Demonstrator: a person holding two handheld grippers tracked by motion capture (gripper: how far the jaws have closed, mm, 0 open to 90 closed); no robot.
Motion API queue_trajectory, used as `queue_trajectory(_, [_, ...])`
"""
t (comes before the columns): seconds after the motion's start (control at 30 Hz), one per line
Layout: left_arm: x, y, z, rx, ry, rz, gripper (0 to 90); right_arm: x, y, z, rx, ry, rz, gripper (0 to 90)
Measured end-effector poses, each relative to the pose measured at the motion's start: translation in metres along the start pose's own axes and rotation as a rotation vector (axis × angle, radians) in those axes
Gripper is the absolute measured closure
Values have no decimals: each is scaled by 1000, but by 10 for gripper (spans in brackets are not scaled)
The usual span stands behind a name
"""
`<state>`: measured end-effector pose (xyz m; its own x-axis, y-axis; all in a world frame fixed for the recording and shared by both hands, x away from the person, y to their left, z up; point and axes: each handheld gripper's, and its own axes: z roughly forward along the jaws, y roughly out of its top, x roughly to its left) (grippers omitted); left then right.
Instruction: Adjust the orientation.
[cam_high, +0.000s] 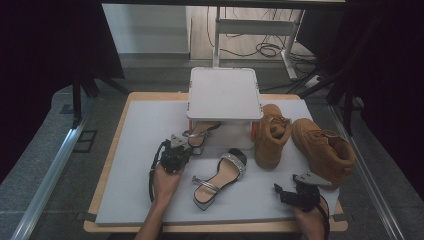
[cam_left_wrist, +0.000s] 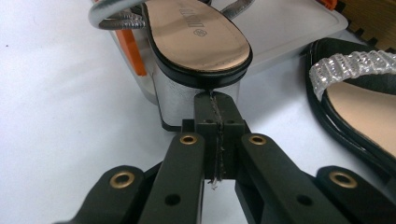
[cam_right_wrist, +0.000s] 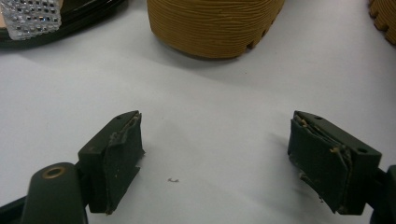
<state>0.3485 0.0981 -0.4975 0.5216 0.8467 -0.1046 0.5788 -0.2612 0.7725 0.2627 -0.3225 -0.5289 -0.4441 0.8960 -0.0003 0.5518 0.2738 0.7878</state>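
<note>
Two silver-strapped sandals lie on the white mat. One sandal (cam_high: 201, 133) rests partly under a white raised stand (cam_high: 225, 92); in the left gripper view this sandal (cam_left_wrist: 196, 42) shows a tan insole and a shiny block heel. My left gripper (cam_left_wrist: 215, 100) is shut, its pads pressed together with nothing between them, its tip right at the black rim of that sandal's heel. The other sandal (cam_high: 220, 179) lies in the middle of the mat. My right gripper (cam_right_wrist: 215, 154) stands open over bare mat near the front right, short of a tan boot's sole (cam_right_wrist: 215, 23).
Two tan boots (cam_high: 272, 135) (cam_high: 325, 150) stand at the right of the mat, one upright and one leaning on its side. The stand has orange parts under its top. The wooden table edge (cam_high: 215, 227) runs along the front. A desk frame and cables lie beyond the table.
</note>
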Motion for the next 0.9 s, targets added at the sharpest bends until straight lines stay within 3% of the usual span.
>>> queue_trajectory(0.4, [-17,14,18,13,-34,50,896,0,0,0,-1,0,1,179])
queue_trajectory(0.73, [-22,27,33,28,-30,80,896,0,0,0,0,0,1,179])
queue_trajectory(0.9, [-20,32,39,28,-25,70,897,0,0,0,0,0,1,179])
